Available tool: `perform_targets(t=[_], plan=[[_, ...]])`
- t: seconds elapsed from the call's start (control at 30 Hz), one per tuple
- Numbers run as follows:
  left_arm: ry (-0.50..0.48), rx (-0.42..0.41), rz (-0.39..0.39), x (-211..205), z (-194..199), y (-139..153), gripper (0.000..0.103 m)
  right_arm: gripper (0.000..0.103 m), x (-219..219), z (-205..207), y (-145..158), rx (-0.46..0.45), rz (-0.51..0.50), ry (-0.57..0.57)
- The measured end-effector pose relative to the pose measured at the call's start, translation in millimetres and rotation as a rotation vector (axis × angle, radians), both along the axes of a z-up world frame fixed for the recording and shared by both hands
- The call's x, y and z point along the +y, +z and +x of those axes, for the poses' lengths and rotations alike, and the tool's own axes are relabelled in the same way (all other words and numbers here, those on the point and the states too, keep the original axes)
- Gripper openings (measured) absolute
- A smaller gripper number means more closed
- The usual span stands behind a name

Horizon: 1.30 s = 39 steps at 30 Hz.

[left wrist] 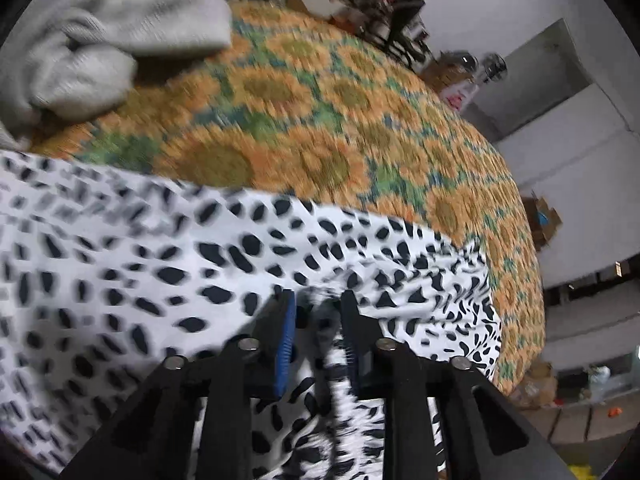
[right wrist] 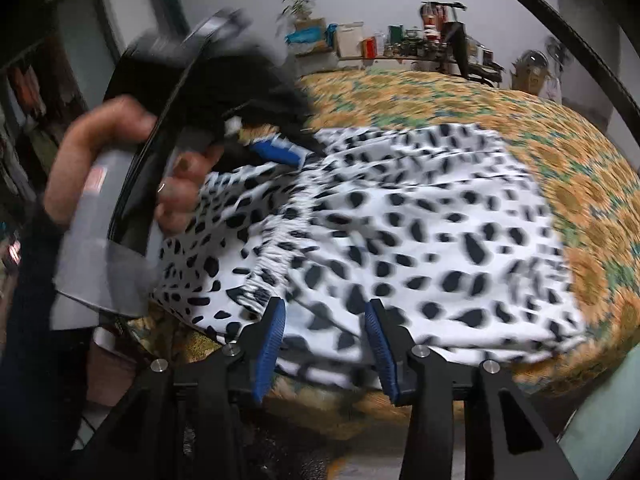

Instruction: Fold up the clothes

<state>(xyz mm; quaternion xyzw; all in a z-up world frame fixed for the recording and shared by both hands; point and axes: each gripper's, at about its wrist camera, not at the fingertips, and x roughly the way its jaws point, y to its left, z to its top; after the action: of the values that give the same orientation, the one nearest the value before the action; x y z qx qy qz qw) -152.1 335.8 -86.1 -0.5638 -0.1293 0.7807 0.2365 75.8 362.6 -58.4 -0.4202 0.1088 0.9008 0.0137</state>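
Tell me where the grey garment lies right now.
In the left wrist view the grey garment lies bunched at upper left on the sunflower bedspread, beyond the spotted garment.

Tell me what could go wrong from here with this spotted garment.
The left gripper has only a bunched ridge of the spotted garment between its fingers; it could slip out. The right gripper stands open over the near edge, which overhangs the bed and might slide off.

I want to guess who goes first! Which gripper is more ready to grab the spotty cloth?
Probably left. The left gripper has a raised ridge of the spotted cloth between its fingers, though blur hides whether they pinch it. The right gripper stands open over flat cloth.
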Motion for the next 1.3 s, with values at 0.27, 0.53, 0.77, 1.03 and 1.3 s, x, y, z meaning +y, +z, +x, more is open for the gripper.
perform_targets(t=[0.27,0.53,0.77,1.03,1.3], plan=[[-0.349,0.164,0.058,56.5,85.8,44.0,0.059,0.052,109.9,28.0,7.5,-0.014,-0.037,-0.368],[-0.495,0.053,0.078,93.2,134.4,3.9,0.059,0.010,123.9,19.8,-21.1,-0.002,-0.137,-0.312],[-0.483,0.038,0.050,89.6,132.4,-9.8,0.059,0.002,132.7,66.6,-41.2,-0.074,-0.215,-0.346],[-0.610,0.267,-0.042,105.5,175.8,13.5,0.059,0.012,156.2,68.9,-12.4,0.031,-0.166,-0.406],[-0.649,0.736,-0.197,143.8,254.4,-7.6,0.059,0.051,192.4,39.2,31.3,0.054,-0.086,-0.390]])
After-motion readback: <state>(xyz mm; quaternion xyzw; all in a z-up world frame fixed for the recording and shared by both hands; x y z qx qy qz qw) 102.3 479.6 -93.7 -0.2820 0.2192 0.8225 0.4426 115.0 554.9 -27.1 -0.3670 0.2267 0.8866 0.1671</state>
